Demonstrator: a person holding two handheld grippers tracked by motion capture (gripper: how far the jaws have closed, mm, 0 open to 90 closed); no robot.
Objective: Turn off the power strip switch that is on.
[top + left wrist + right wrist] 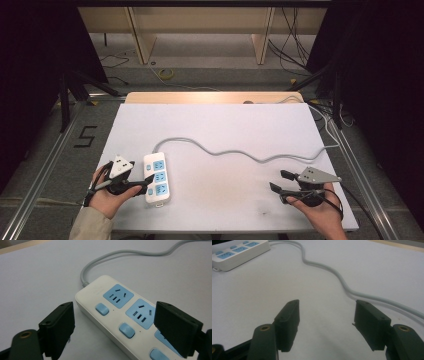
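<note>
L gripper (113, 328) spread, straddling strip (125, 317) near-end, prob. lining up to grab it. R gripper (325, 325) spread, empty, idle; cord (342, 281) just ahead, strip far ahead-left.

The power strip (157, 179) lay on the counter (225, 125) near its front left edge, its long side running front to back. Its cable (235, 152) left the far end and wound rightward across the counter to the right edge. The left tongs (145, 181) sat just left of the strip, one jaw over it; the right tongs (280, 181) rested well apart at front right, before the cable.
</note>
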